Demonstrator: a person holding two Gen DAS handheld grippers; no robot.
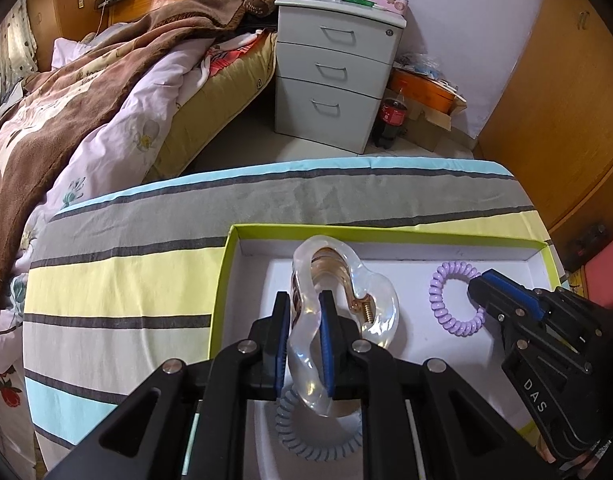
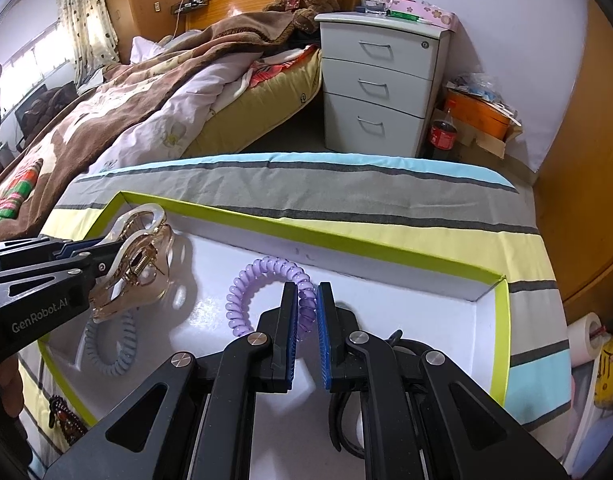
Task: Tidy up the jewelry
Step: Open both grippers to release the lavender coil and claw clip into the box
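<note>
A white box with a lime-green rim (image 1: pixel 226 264) (image 2: pixel 500 320) lies on a striped cloth. My left gripper (image 1: pixel 303 320) (image 2: pixel 106 258) is shut on a clear hair claw clip (image 1: pixel 338 276) (image 2: pixel 146 248) and holds it just above the box floor. A grey-blue spiral hair tie (image 1: pixel 306 446) (image 2: pixel 110 360) lies in the box under it. My right gripper (image 2: pixel 306 300) (image 1: pixel 480 284) is shut on a purple spiral hair tie (image 2: pixel 242 300) (image 1: pixel 446 316) at its right side, low in the box. A black hair band (image 2: pixel 342 420) lies beneath the right gripper.
The striped cloth (image 1: pixel 146 220) covers a small table. A beaded hair clip (image 2: pixel 64 420) lies on the cloth left of the box. Behind are a bed (image 1: pixel 86 120), a white drawer unit (image 1: pixel 334 76), a cola bottle (image 1: pixel 392 116) and a wooden wardrobe (image 1: pixel 566 120) at right.
</note>
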